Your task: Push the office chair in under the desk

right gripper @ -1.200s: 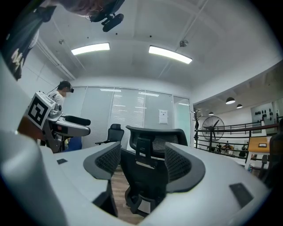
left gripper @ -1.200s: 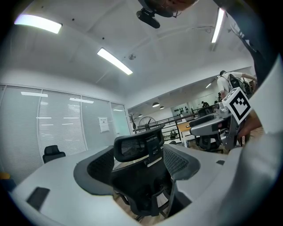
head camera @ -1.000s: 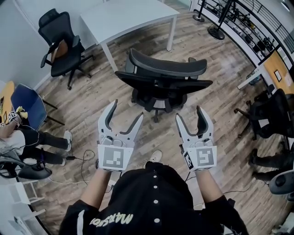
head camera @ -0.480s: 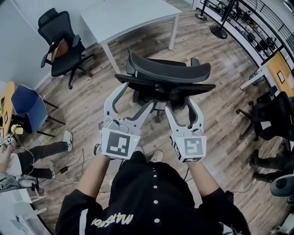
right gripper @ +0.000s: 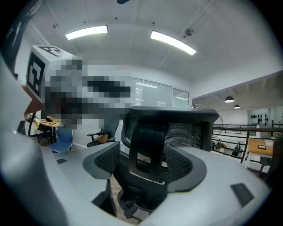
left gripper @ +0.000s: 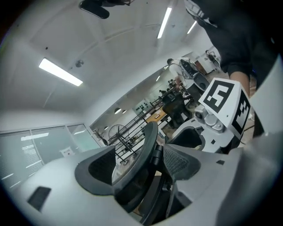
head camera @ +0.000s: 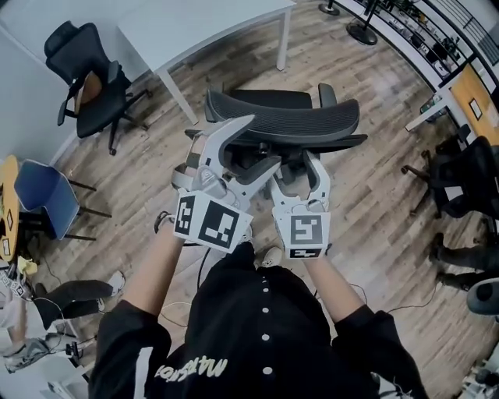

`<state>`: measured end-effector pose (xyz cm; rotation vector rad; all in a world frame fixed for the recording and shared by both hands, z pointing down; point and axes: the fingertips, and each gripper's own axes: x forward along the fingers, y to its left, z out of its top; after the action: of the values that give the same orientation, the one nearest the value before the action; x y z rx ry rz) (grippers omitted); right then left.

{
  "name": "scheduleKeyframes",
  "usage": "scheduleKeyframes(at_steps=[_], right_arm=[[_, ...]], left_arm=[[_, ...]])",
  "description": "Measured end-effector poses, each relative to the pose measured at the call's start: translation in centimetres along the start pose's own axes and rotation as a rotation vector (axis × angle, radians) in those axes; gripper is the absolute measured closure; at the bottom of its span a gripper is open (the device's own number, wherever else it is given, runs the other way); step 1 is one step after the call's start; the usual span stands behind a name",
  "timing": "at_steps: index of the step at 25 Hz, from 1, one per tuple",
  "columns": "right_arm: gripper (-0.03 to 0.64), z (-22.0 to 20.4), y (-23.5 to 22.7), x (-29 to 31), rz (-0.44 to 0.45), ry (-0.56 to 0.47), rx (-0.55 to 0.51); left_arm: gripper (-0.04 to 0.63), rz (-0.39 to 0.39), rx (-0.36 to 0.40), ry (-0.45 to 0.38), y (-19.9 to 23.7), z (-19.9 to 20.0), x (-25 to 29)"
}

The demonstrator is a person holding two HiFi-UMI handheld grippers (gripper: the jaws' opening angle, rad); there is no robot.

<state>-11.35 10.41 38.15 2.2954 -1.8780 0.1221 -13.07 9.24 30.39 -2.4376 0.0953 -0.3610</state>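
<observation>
office chair stands on the wood floor just in front of the white table, seat toward the table, mesh backrest toward the person; not under the table yet; left tool is up at the backrest's left part, tilted, jaws apart; in the left gripper view the left tool has the backrest's edge standing between its two pads (contact with either pad: can't tell), not closed on it; right tool sits just beside it at the middle of the backrest, jaws apart too; right gripper view shows the right tool straddling the chair's black centre spine, gap on both sides, so not clamped; in the head view the two tools are close together, marker cubes side by side ahead of the person's chest; second black chair by the wall left of the table, blue chair nearer the person on the left, both well apart from the office chair
</observation>
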Motion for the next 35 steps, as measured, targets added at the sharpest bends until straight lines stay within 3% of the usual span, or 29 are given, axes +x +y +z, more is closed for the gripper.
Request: scheduleKeyframes(at_steps=[5,10,13,18,24,35], right_arm=[[0.288,-0.2,0.1,1.4,-0.051,0.006,0.009],[0.288,-0.3,-0.3,2.6,-0.109,0.019,0.025],[0.288,-0.5,-0.7,3.0,-0.125,0.027,0.031],[0.290,-0.3,-0.9,3.6,-0.127,0.021,0.033],[0.290,-0.2,-1.2,3.7,-0.135,0.016,0.070],[0.293,0.0,-2.6,3.4,-0.117,-0.023,0.082]], left_arm=[[0.241,-0.071,0.030,-0.035,0.4,-0.4,1.4],[0.274,-0.146,0.137,-0.036,-0.1,-0.7,1.3],[0.288,-0.122,0.197,-0.052,0.1,0.1,1.1],[0.288,-0.178,0.347,0.014,-0.6,-1.3,2.5],[0.448,-0.210,0.483,0.045,-1.4,-1.7,2.6],[0.460,-0.214,0.482,0.066,-2.1,-0.8,3.6]])
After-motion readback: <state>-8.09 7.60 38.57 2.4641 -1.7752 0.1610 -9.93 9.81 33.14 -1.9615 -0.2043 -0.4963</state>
